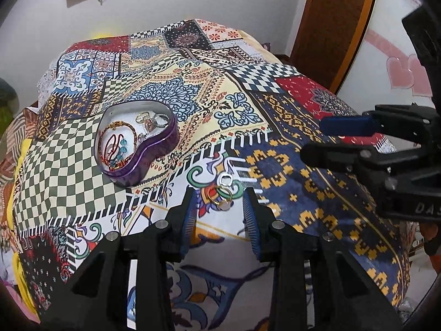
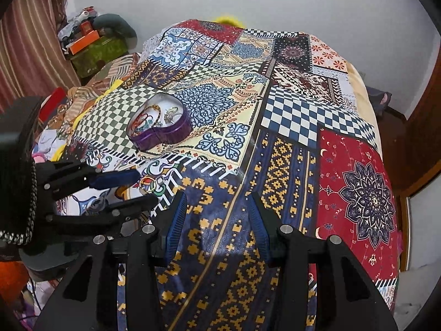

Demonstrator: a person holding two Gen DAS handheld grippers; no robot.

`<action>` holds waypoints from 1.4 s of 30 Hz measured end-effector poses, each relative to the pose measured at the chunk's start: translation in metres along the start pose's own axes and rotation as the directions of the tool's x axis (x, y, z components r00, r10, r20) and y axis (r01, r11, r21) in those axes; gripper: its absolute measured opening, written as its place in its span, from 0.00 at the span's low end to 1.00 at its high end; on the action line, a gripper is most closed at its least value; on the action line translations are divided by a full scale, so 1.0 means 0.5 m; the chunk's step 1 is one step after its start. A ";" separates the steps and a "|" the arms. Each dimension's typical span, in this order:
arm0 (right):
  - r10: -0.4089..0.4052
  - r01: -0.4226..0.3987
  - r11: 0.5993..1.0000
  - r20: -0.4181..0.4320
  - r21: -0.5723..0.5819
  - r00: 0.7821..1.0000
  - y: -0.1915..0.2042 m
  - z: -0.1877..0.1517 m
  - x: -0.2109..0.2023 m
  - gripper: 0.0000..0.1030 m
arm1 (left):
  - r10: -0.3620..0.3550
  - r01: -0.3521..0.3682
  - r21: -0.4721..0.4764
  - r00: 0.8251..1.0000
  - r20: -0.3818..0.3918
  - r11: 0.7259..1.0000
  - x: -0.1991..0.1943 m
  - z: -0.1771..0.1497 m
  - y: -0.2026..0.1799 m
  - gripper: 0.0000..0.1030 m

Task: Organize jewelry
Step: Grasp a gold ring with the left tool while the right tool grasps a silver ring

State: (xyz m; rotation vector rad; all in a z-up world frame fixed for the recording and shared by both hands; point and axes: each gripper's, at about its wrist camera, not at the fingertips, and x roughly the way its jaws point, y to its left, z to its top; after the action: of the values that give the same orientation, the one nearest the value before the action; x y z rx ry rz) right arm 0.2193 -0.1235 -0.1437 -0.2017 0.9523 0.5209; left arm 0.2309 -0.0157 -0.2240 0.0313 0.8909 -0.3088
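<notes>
A purple heart-shaped tin (image 1: 137, 143) sits on the patterned bedspread (image 1: 220, 104) and holds bracelets and rings. It also shows in the right wrist view (image 2: 160, 128). A silver ring (image 1: 226, 179) and a gold ring with a pale stone (image 1: 222, 200) lie loose on the cloth. My left gripper (image 1: 220, 193) is open, its fingers on either side of the gold ring, just above the cloth. In the right wrist view it (image 2: 139, 186) is at the left, around the gold ring (image 2: 147, 185). My right gripper (image 2: 216, 204) is open and empty over the blue and gold patch.
The bedspread covers a bed against a white wall. A wooden door frame (image 1: 339, 27) stands at the right. A striped curtain (image 2: 30, 41) and a pile of boxes and clothes (image 2: 91, 44) lie at the far left.
</notes>
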 end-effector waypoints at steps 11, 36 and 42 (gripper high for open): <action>0.031 -0.030 0.998 0.010 -0.057 0.999 0.036 0.007 0.017 0.41 | 0.007 -0.004 -0.057 0.999 0.052 0.998 -0.030 -0.023 0.044 0.17; 0.041 -0.061 0.970 -0.087 -0.236 0.995 0.123 0.023 0.100 0.08 | 0.031 -0.009 -0.191 0.993 0.112 0.982 -0.079 -0.078 0.137 0.17; 0.063 -0.074 0.982 -0.066 -0.172 0.996 0.104 0.032 0.084 0.08 | 0.049 -0.024 -0.187 0.991 0.127 0.982 -0.100 -0.072 0.137 0.17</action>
State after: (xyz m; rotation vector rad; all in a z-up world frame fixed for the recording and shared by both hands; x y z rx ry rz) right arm 0.2241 -0.0588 -0.1657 -0.3446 0.9752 0.6658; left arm 0.1933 0.0680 -0.2154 -0.1435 0.7849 -0.1902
